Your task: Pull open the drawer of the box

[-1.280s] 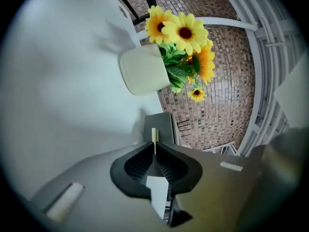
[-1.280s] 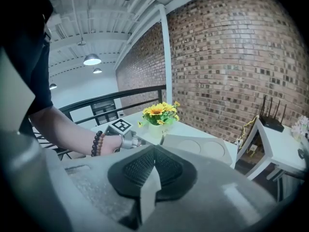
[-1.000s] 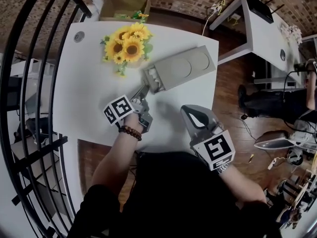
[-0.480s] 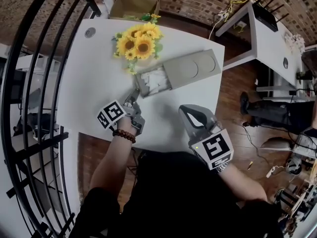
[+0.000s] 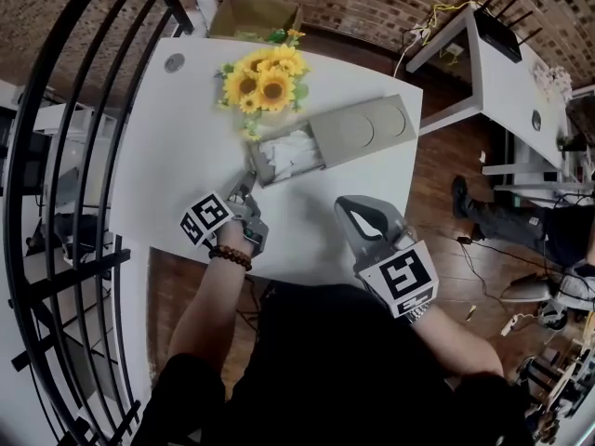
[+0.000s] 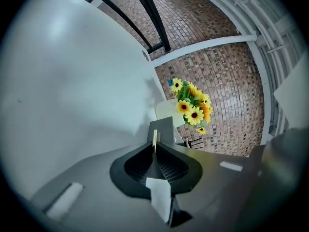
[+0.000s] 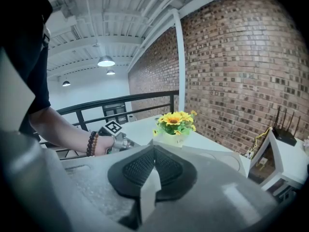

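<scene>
A flat grey box [image 5: 364, 126] lies on the white table [image 5: 172, 165]. Its drawer [image 5: 284, 155] stands pulled out toward the left, with white contents showing. My left gripper [image 5: 247, 187] is at the drawer's front end, shut on a thin cream pull tab [image 6: 154, 142] that sticks up between the jaw tips [image 6: 154, 148]. The grey drawer front [image 6: 163, 129] shows just past the tips. My right gripper [image 5: 357, 211] hovers over the table's near edge, shut with nothing in it [image 7: 154, 151], well clear of the box.
A vase of sunflowers [image 5: 261, 79] stands right behind the drawer's open end. A black railing [image 5: 65, 156] runs along the left. A cardboard box [image 5: 251, 12] sits on the floor beyond the table, and a second white table [image 5: 507, 72] stands to the right.
The drawer has slid farther out of the box as my left gripper drew back to the left and toward me. The right gripper has stayed where it was.
</scene>
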